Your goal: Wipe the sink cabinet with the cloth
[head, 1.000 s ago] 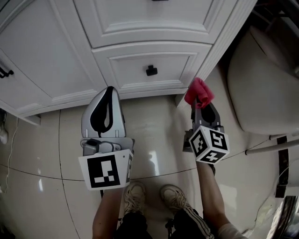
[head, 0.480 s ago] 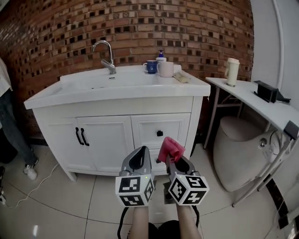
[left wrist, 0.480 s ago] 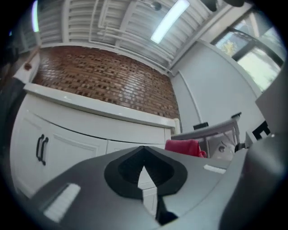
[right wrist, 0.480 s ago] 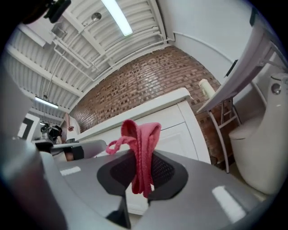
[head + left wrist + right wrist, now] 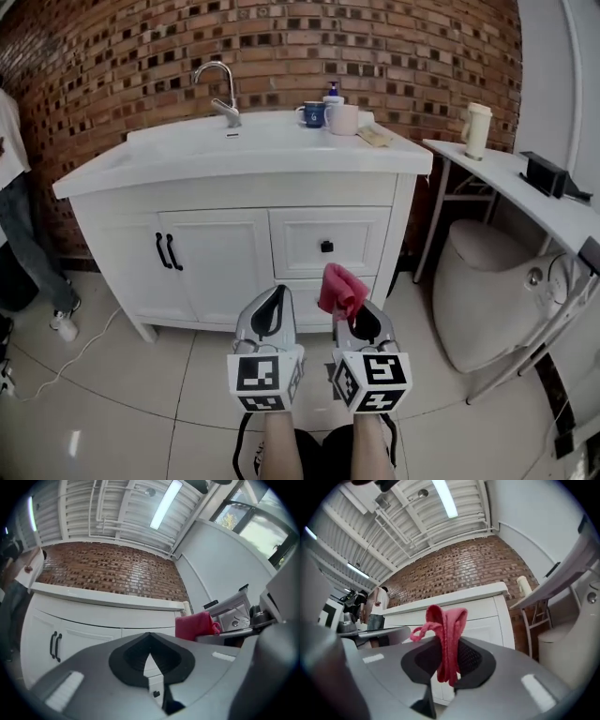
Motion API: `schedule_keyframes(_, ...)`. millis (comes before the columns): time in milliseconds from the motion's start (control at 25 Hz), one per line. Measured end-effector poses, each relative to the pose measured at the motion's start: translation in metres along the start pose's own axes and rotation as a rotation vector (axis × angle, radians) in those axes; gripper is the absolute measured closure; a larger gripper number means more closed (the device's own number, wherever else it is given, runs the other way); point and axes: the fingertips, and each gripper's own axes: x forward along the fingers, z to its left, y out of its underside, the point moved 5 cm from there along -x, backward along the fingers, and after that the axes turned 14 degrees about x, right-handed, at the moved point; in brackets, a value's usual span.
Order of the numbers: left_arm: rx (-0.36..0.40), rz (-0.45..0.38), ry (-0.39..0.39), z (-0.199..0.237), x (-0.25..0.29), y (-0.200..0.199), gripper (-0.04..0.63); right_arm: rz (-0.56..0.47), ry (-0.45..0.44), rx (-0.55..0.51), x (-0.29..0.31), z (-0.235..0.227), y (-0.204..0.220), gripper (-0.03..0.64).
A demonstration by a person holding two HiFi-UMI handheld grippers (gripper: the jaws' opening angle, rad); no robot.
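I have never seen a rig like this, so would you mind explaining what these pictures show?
There is no robot here: a person holds a hand tool with two fingers in each hand. The head view comes from a camera on the person's head, looking forward over the left gripper and right gripper, each carrying a marker cube. The other two pictures come from cameras riding on the grippers, looking along their fingers. Ahead stands a white sink cabinet with a faucet, a blue mug and a white cup on top. The right gripper is shut on a red cloth; the left is shut and empty.
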Motion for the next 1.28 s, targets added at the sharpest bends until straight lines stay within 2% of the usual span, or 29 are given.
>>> schedule_keyframes(120, -0.052, 0.006, 0.047, -0.011, 0.006, 0.005, 0.58, 0.021, 0.045, 0.025, -0.004, -0.02, 0.006, 0.555)
schedule_keyframes(440, -0.058, 0.042, 0.064, -0.026, 0.014, 0.011, 0.58, 0.016, 0.114, 0.106, -0.014, -0.049, 0.004, 0.557)
schedule_keyframes(680, -0.055, 0.061, 0.098, -0.028, 0.013, 0.016, 0.58, 0.026, 0.115, 0.089, -0.014, -0.039, 0.013, 0.557)
schedule_keyframes(840, -0.042, 0.088, 0.073, -0.02, 0.008, 0.017, 0.58, 0.066, 0.07, 0.086, -0.006, -0.02, 0.022, 0.557)
schedule_keyframes(1040, -0.056, 0.083, 0.107, -0.048, 0.021, 0.019, 0.58, 0.065, 0.088, 0.066, -0.016, -0.037, 0.021, 0.557)
schedule_keyframes(1280, -0.055, 0.078, 0.136, -0.052, 0.027, 0.017, 0.58, 0.049, 0.104, 0.07, -0.017, -0.04, 0.018, 0.557)
